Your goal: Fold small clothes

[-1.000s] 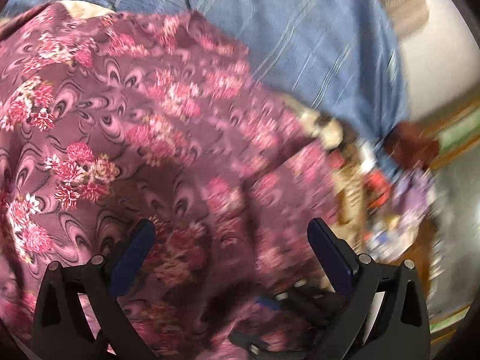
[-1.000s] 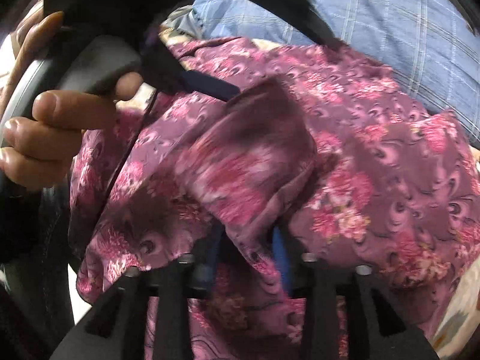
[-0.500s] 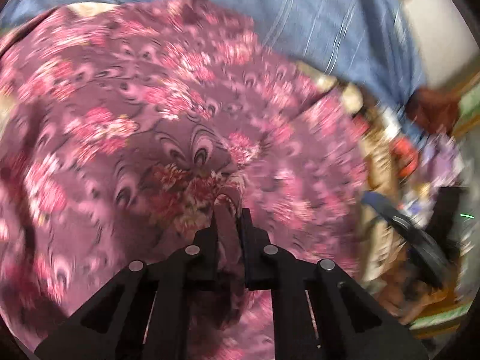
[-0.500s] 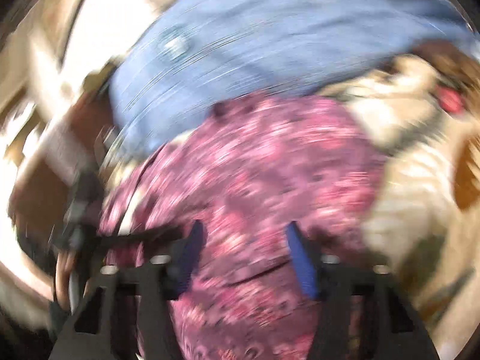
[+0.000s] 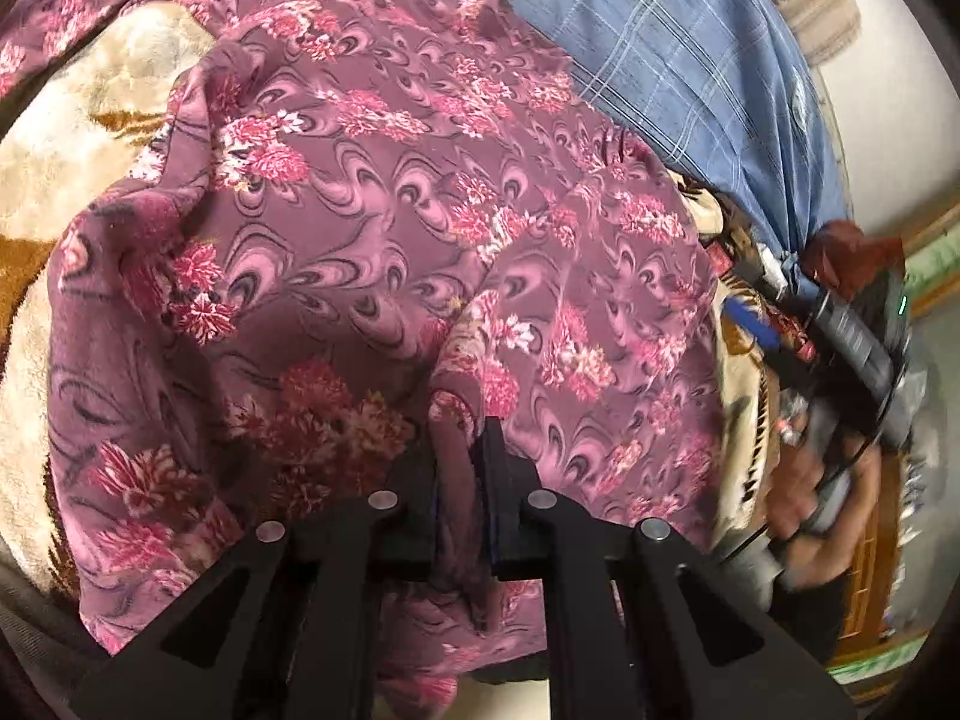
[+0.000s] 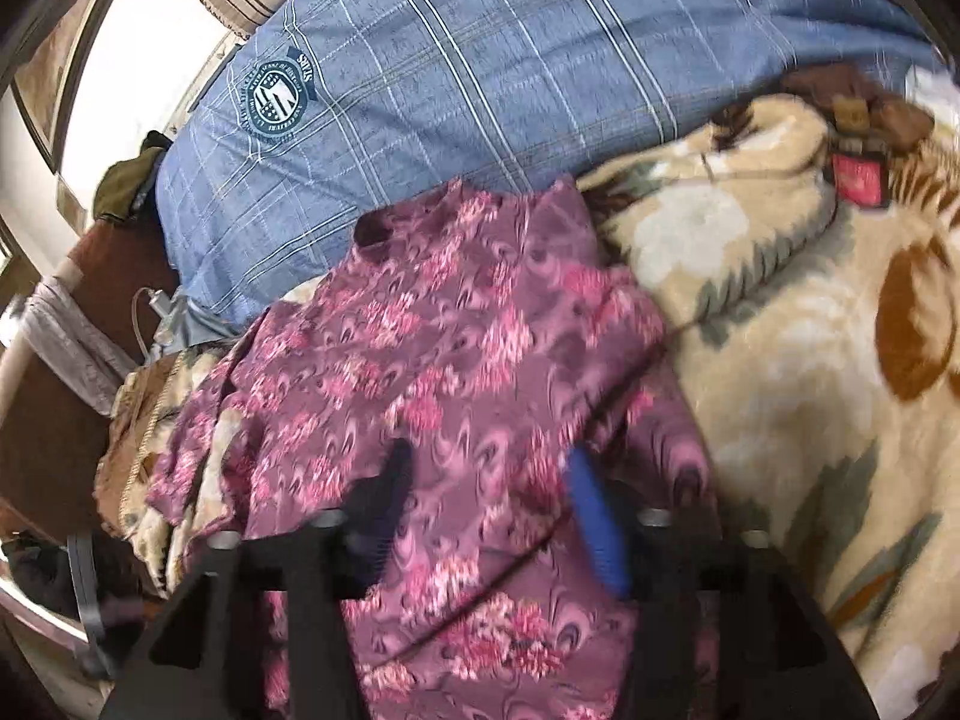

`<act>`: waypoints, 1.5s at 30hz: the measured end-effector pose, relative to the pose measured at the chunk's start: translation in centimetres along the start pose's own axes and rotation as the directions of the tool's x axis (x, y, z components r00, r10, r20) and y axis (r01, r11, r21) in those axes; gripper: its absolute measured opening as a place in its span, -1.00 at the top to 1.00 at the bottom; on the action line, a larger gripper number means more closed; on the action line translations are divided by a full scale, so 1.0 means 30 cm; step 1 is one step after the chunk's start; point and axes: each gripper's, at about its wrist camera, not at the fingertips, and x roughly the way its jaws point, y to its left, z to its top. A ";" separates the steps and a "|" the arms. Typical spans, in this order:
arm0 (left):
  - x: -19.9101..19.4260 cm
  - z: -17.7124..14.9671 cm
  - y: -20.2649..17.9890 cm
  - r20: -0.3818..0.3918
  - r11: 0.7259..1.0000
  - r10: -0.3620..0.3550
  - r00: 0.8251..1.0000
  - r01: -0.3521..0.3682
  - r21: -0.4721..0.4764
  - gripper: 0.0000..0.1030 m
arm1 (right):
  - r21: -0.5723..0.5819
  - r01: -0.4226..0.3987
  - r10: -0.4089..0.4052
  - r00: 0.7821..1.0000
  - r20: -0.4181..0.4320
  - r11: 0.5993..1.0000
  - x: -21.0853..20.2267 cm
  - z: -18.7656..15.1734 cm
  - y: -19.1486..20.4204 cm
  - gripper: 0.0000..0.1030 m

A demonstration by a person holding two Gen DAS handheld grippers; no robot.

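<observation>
Garment [image 5: 372, 228]: left gripper [image 5: 459, 468] pinches a fold to lift it; right gripper [image 6: 486, 516], jaws wide, seemingly straddles cloth.

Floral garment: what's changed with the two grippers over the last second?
The left gripper, open over the floral garment a second ago, has shut on a fold of it. The right gripper, then pinching a bunched fold, has let go and now stands open with cloth lying loose between its fingers. The garment still rests on the beige floral blanket, with the blue plaid cloth behind.
</observation>
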 end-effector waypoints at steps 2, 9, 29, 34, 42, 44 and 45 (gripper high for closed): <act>-0.003 -0.002 0.003 0.011 1.000 -0.012 1.000 0.012 0.002 0.84 | -0.043 0.048 -0.048 0.999 -0.002 0.998 0.032 0.074 0.036 -0.30; -0.026 -0.006 0.041 0.045 0.989 -0.130 0.991 0.133 -0.064 0.84 | -0.116 0.157 -0.172 0.975 -0.138 0.981 0.313 0.358 0.119 -0.29; -0.207 -0.015 -0.011 0.167 0.977 -0.204 0.965 0.191 0.094 0.86 | -0.002 0.314 -0.311 0.941 -0.132 0.950 0.333 0.392 0.120 0.90; -0.065 -0.018 0.005 0.003 0.996 -0.010 1.000 0.010 0.086 0.86 | -0.001 0.275 -0.267 0.934 -0.239 0.962 0.516 0.371 0.097 0.75; -0.055 -0.031 0.018 -0.014 0.993 0.063 0.998 -0.061 0.106 0.86 | 0.022 0.167 -0.163 0.979 -0.123 0.986 0.338 0.333 0.089 -0.12; -0.031 -0.039 0.016 -0.025 0.989 0.091 0.996 -0.088 0.115 0.85 | -0.012 0.220 -0.220 0.967 -0.126 0.975 0.314 0.315 0.085 -0.12; -0.014 -0.040 0.016 -0.028 0.987 0.110 0.994 -0.106 0.118 0.85 | -0.022 0.230 -0.231 0.962 -0.147 0.973 0.330 0.309 0.073 -0.12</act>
